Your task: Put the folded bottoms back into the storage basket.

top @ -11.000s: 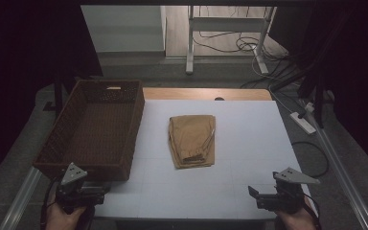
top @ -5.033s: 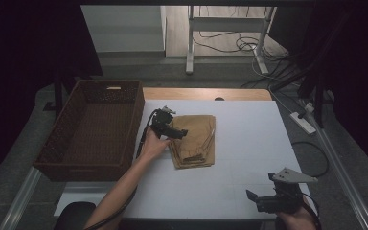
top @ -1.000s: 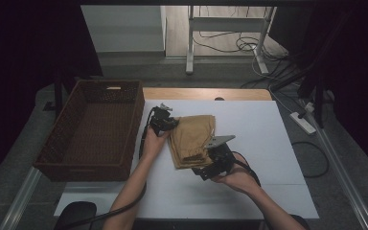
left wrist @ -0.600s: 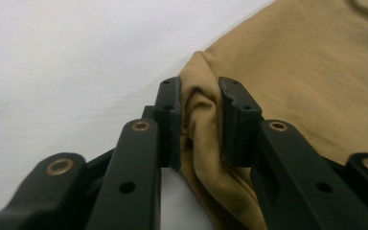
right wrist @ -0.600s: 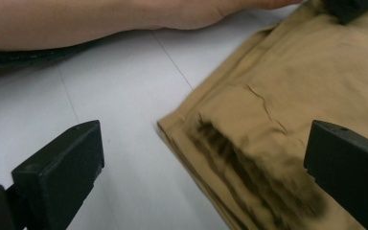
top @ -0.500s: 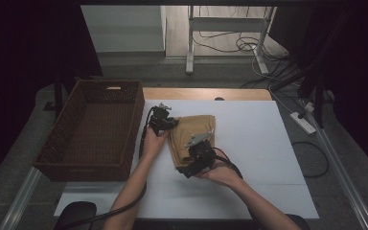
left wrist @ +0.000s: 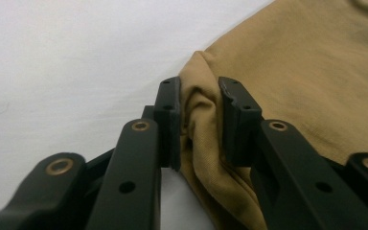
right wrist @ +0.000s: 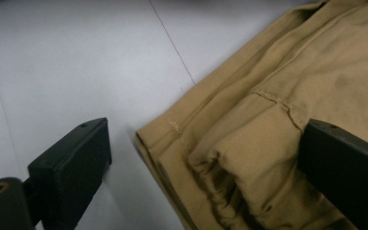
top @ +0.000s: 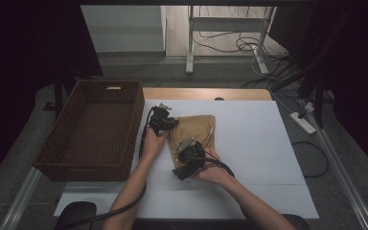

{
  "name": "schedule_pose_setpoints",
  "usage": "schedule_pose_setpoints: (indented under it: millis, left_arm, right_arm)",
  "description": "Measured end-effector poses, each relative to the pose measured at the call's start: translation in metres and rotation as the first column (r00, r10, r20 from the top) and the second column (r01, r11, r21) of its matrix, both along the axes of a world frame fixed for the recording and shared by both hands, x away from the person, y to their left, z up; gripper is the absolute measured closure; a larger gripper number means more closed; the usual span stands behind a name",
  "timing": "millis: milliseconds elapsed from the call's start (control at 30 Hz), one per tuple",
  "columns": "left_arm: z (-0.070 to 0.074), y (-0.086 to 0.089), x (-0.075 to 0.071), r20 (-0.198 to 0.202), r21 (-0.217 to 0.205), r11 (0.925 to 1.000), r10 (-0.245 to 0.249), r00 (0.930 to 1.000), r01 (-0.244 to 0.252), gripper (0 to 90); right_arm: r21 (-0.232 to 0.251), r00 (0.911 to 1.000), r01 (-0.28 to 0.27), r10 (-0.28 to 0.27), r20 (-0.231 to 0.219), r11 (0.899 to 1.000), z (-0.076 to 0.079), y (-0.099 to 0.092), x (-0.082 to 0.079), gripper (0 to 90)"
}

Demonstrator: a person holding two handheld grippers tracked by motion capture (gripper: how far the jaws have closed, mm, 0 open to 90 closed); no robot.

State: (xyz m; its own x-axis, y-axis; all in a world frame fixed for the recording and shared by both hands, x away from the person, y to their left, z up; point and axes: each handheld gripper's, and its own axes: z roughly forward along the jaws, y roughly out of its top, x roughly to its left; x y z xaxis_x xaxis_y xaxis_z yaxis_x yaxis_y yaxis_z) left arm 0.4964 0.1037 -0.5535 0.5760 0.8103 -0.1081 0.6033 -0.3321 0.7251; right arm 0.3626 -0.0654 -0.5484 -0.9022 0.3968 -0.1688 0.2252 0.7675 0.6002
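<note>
Left gripper view shows the left gripper (left wrist: 197, 120) pinching a fold of the tan garment (left wrist: 316, 72). Right gripper (right wrist: 206, 163) straddles its corner, jaws spread and just closing. A shallow bite could let layers slip and unfold.

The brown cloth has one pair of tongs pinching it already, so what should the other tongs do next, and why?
Probably close the right tongs on the folded cloth. Their jaws have just been closing but stand wide, one over the white table, with the cloth's corner between them and not pressed. The left tongs already pinch another edge.
</note>
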Motion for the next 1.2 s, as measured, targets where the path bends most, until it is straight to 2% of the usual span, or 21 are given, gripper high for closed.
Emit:
schedule_pose_setpoints:
  millis: [100,200,267,367,567,800,900,1033,1200]
  left_arm:
    - [0.000,0.000,0.000,0.000,0.004,1.0000,-0.002,1.0000,0.002,71.2]
    - [0.000,0.000,0.000,-0.001,0.003,1.0000,-0.003,1.0000,0.003,71.2]
    - [0.000,0.000,0.000,-0.002,0.002,1.0000,-0.003,1.0000,0.003,71.2]
    - [0.000,0.001,0.000,-0.003,0.000,1.0000,-0.003,1.0000,0.003,71.3]
    - [0.000,0.001,0.001,-0.007,-0.002,1.0000,-0.005,1.0000,0.004,71.3]
    - [0.000,0.002,0.002,-0.023,-0.022,0.9997,-0.009,0.9997,0.009,72.4]
    - [0.001,0.001,0.002,-0.020,-0.006,0.9998,-0.021,0.9996,0.021,74.3]
    - [0.008,-0.001,0.004,-0.026,0.004,0.9995,-0.031,0.9992,0.031,77.0]
    - [0.030,-0.004,0.004,0.001,0.006,0.9982,-0.059,0.9982,0.059,78.7]
  right_arm:
    - [-0.006,0.9999,0.014,-0.014,0.001,1.000,0.002,0.000,0.001,14.8]
    - [-0.013,0.9998,0.019,-0.018,0.012,1.000,0.006,-0.004,0.004,32.1]
    - [-0.017,0.9992,0.015,-0.015,0.038,1.000,0.008,-0.008,0.007,45.6]
    - [-0.035,0.9985,0.002,0.000,0.055,0.999,0.010,-0.010,0.010,57.0]
    - [-0.030,0.9988,0.008,-0.007,0.048,1.000,0.012,-0.011,0.013,63.2]
    - [0.000,0.9999,0.010,-0.010,-0.012,1.000,0.017,-0.015,0.020,67.9]
    - [0.048,0.9982,0.014,-0.011,-0.059,0.999,0.019,-0.021,0.025,69.7]
    - [0.088,0.9950,0.010,-0.002,-0.100,0.996,0.025,-0.027,0.030,70.9]
    - [0.135,0.9934,0.000,0.015,-0.113,0.991,0.036,-0.032,0.032,71.4]
